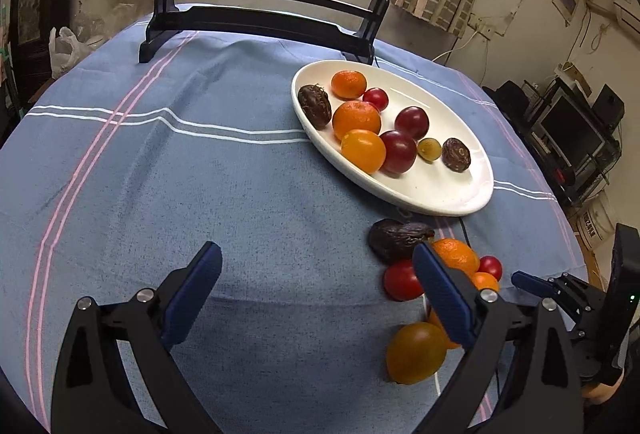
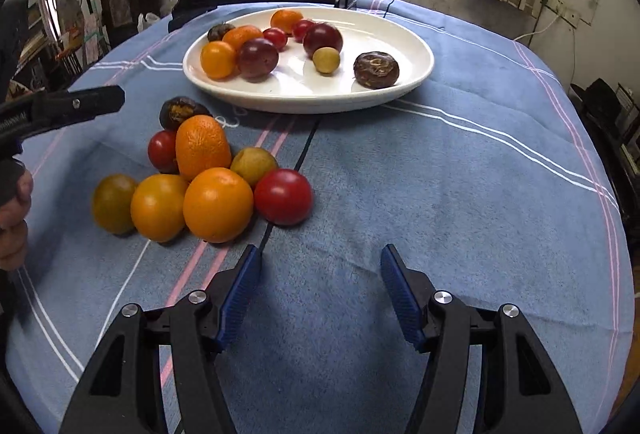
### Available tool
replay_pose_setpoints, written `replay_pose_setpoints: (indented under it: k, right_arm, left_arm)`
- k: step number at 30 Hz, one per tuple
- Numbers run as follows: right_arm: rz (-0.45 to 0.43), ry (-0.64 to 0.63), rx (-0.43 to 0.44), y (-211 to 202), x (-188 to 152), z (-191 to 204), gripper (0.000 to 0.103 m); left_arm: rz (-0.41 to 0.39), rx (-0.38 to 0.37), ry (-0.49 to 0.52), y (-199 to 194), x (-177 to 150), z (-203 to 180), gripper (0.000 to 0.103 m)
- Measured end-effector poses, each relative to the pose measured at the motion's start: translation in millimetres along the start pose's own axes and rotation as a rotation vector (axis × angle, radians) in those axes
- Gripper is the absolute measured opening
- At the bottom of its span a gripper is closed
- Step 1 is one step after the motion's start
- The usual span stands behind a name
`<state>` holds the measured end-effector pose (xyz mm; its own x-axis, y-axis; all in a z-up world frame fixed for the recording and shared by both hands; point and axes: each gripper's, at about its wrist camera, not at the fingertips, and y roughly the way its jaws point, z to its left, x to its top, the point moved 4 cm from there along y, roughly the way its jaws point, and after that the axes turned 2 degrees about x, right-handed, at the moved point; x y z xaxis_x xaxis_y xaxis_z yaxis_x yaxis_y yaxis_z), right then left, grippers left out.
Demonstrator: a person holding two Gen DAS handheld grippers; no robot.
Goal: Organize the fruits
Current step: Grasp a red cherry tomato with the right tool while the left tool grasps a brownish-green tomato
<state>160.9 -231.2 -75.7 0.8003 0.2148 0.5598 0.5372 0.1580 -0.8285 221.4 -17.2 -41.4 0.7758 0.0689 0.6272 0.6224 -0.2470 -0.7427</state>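
Jaws stand spread and empty on both the left gripper (image 1: 316, 276) and right gripper (image 2: 320, 262). Loose fruit pile (image 2: 200, 178) (oranges, tomatoes) lies left of centre on the tablecloth (image 2: 440, 194); white plate (image 2: 416, 74) holds more, upper centre.

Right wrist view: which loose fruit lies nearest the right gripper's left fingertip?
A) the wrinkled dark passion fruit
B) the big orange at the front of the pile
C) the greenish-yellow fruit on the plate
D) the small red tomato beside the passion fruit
B: the big orange sits at the pile's front edge, just ahead of the open right gripper and its left fingertip.
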Motion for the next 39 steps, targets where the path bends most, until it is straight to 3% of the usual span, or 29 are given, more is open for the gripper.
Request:
replay_pose_setpoints:
  k: [8, 13, 19, 21, 29, 39]
  right_arm:
    - [-0.021, -0.006, 0.050, 14.2, 22.3, -1.5, 0.057]
    - [-0.056, -0.007, 0.092, 14.7, 28.1, 3.5, 0.037]
    - [-0.068, -0.010, 0.095, 18.0, 35.5, 5.0, 0.036]
    - [-0.066, -0.019, 0.097, 18.8, 37.6, 6.9, 0.030]
    - [-0.100, 0.008, 0.092, -0.1, 28.6, 2.4, 0.029]
    - [-0.146, 0.093, 0.095, -12.5, 21.6, -22.2, 0.029]
  left_arm:
    - [0.016, -0.032, 0.070, -4.7, -2.9, -11.6, 0.094]
    - [0.048, -0.045, 0.089, -0.3, -6.9, -16.3, 0.094]
    - [0.054, -0.067, 0.158, -1.6, -13.9, -31.0, 0.094]
    - [0.061, -0.071, 0.177, -0.5, -16.3, -34.7, 0.094]
    - [0.062, -0.093, 0.207, -3.5, -19.6, -40.2, 0.094]
    - [0.085, -0.086, 0.337, -3.9, -38.7, -62.4, 0.094]
